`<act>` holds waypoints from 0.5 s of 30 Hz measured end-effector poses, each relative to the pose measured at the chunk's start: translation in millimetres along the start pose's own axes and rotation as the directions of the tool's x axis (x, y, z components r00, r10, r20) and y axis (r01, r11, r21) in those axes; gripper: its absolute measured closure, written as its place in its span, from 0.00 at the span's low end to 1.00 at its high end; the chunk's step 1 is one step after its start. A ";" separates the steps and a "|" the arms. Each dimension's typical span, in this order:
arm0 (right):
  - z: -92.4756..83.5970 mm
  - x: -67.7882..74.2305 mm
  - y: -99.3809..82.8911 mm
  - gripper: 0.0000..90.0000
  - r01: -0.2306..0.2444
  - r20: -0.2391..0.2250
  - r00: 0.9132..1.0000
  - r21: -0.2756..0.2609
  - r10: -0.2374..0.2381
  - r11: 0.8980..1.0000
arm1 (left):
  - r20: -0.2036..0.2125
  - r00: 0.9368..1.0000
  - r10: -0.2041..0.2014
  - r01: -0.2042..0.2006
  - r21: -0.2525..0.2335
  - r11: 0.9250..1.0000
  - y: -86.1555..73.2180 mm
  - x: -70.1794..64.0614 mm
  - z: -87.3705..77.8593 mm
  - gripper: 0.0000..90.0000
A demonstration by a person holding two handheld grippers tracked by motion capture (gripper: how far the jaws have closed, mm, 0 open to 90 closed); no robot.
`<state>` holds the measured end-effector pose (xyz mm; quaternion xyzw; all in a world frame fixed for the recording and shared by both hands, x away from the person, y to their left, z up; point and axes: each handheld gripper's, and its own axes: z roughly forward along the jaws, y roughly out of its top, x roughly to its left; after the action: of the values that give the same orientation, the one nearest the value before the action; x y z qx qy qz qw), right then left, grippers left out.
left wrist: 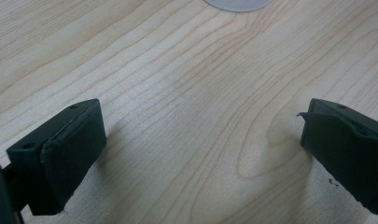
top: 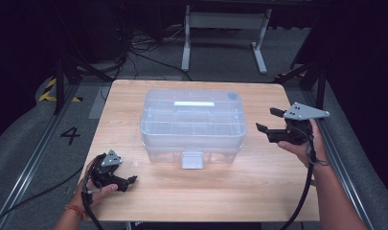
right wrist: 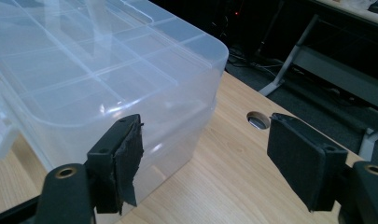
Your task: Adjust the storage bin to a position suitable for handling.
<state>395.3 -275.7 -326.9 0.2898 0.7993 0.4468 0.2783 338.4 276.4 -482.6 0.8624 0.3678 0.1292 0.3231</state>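
While both claws stand spread and empty, my right gripper [top: 274, 125] is nearer the clear compartment box [top: 192, 123], at its right end; my left gripper [top: 126, 182] rests low.

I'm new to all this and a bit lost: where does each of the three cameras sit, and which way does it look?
High view: above the person's side, looking forward and down on the table; both forearms show.
Left gripper view: rides the left gripper, facing bare wood.
Right gripper view: rides the right gripper, facing the clear box.
Shared: the box, high and right views.
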 end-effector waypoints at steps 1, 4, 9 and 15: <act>1.6 1.4 2.2 0.30 -0.002 -0.006 1.000 -0.001 0.002 1.000 | 0.000 1.000 0.000 0.000 0.000 1.000 0.0 0.0 0.0 0.01; 6.6 4.5 7.0 0.30 0.003 -0.017 1.000 -0.006 -0.003 1.000 | 0.000 1.000 0.002 -0.002 0.001 1.000 0.0 0.1 -0.2 0.01; 18.7 12.0 17.3 0.30 0.016 -0.038 0.999 -0.003 -0.016 1.000 | -0.001 1.000 -0.001 0.001 0.000 1.000 -0.1 -0.1 -0.1 0.01; 30.6 20.0 29.0 0.30 0.034 -0.062 0.997 -0.010 -0.035 0.999 | -0.001 1.000 0.000 0.000 0.001 1.000 -0.1 0.0 -0.1 0.01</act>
<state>409.6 -232.0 -318.9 0.2607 0.8105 0.4543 0.2621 338.2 276.5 -482.6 0.8624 0.3679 0.1295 0.3227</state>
